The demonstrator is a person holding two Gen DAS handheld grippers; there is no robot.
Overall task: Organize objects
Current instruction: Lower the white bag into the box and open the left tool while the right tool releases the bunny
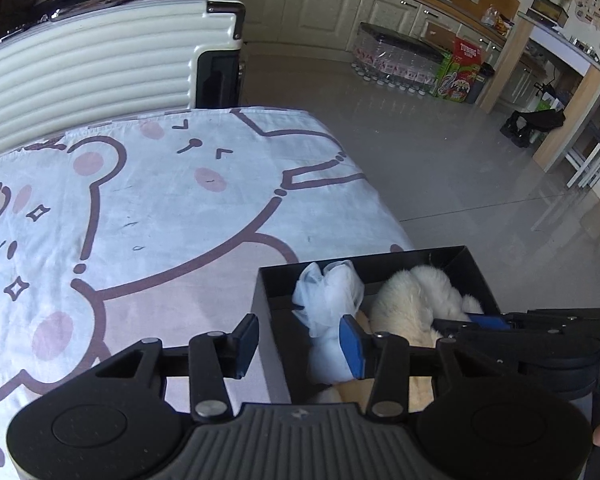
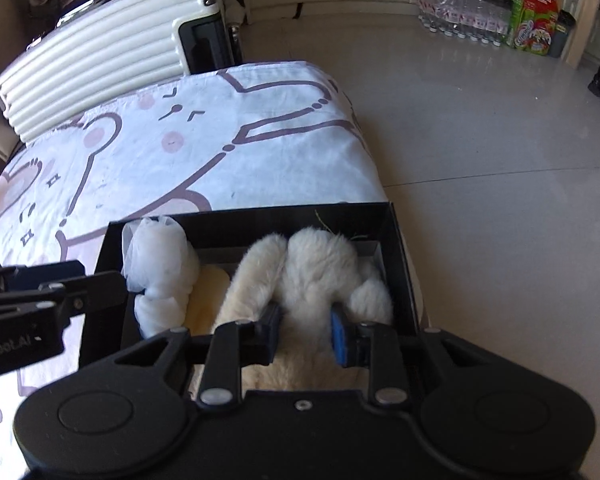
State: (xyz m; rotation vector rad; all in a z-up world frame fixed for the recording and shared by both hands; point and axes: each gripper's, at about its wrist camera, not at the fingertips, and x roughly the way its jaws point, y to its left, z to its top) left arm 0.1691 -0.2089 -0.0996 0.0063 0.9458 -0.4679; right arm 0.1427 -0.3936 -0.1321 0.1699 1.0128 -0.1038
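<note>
A black open box (image 1: 268, 300) (image 2: 396, 248) sits at the near right corner of a table covered with a bear-print cloth (image 1: 140, 208) (image 2: 160, 152). Inside lie a cream plush toy (image 1: 416, 300) (image 2: 312, 264) and a white gauzy bundle (image 1: 328, 296) (image 2: 160, 264). My right gripper (image 2: 305, 332) is shut on the plush toy inside the box. My left gripper (image 1: 300, 340) is open, straddling the box's left wall, one pad outside and one by the white bundle. It also shows in the right wrist view (image 2: 60, 296).
A cream ribbed suitcase (image 1: 100, 68) (image 2: 112, 52) stands at the table's far edge. Beyond the table's right edge is tiled floor (image 1: 420, 140), with bottled water packs (image 1: 396, 60) and a green carton (image 1: 460, 76) by the kitchen cabinets.
</note>
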